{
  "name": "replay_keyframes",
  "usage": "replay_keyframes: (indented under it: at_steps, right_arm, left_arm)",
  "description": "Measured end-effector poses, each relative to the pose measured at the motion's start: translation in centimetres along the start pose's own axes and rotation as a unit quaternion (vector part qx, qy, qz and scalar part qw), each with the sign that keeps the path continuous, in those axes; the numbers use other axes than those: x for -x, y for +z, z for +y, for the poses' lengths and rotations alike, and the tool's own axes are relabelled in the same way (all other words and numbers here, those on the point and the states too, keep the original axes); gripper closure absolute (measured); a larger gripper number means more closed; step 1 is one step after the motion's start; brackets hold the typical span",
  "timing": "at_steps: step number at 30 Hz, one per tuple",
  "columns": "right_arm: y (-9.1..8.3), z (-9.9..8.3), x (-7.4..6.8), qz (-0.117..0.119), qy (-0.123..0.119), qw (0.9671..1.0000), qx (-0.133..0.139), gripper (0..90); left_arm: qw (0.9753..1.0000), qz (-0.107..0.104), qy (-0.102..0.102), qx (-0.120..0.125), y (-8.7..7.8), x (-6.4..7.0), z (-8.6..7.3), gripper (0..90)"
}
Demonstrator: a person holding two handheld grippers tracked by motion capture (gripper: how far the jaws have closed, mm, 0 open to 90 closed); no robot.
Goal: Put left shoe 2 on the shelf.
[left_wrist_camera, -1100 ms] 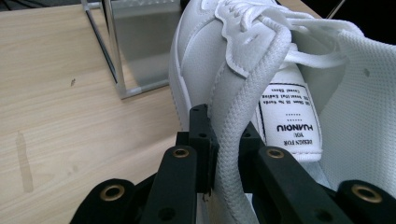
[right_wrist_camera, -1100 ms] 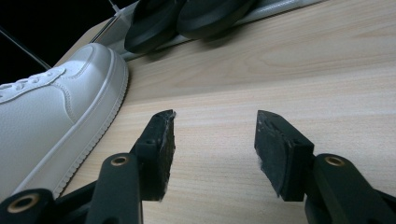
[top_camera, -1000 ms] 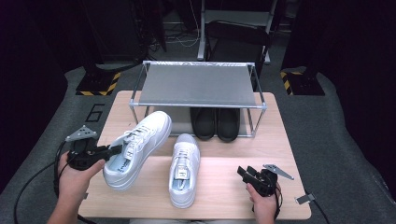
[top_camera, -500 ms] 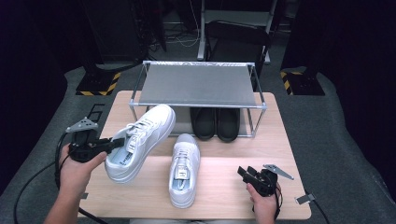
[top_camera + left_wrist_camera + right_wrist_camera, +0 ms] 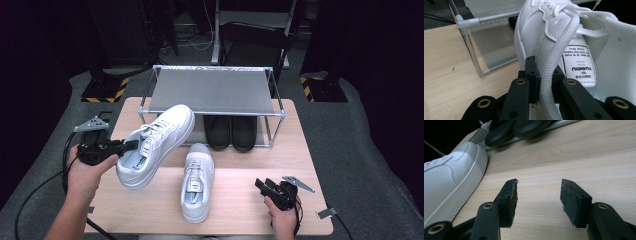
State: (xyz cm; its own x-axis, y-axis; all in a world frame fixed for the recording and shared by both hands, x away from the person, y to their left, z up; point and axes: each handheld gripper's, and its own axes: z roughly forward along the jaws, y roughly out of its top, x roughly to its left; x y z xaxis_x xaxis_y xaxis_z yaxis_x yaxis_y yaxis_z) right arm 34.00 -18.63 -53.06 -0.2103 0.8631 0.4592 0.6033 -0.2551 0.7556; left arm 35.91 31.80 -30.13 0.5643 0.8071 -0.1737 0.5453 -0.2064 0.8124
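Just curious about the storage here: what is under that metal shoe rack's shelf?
Under the shelf of the rack sits a pair of black shoes, toes pointing forward. Their heels are covered by the shelf.

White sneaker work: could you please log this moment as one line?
left claw: shut on white sneaker collar, lifted | right claw: open, idle | second sneaker: on table

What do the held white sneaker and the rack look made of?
The white sneaker in the left tongs looks like smooth matte leather or a synthetic imitation, with stitched panels; its collar rim is a woven, textured fabric and the lining looks like mesh. The rack looks like thin silvery metal tubing with pale corner joints, carrying a flat matte grey shelf panel, material unclear.
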Motion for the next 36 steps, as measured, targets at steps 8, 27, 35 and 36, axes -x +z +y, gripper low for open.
replay_keyframes:
  at_steps: [8,27,35,36]
  right_arm:
    - [0.1,-0.1,0.0,0.0,0.002,1.0,-0.002,47.7]
    - [0.2,-0.1,0.2,-0.002,0.009,0.9999,-0.006,47.7]
    - [0.2,-0.1,0.2,-0.001,0.008,1.0,-0.003,47.7]
    - [0.2,-0.1,0.2,-0.001,0.012,0.9999,-0.003,47.7]
  left_arm:
    - [1.0,-0.004,0.004,-0.003,0.3,0.0,1.2,81.8]
    - [0.9998,0.005,-0.016,-0.005,2.7,-1.4,4.2,81.7]
    - [0.9997,0.011,-0.02,-0.006,4.7,-1.7,5.5,81.7]
    - [0.9997,0.01,-0.022,-0.007,5.0,-1.8,5.7,81.7]
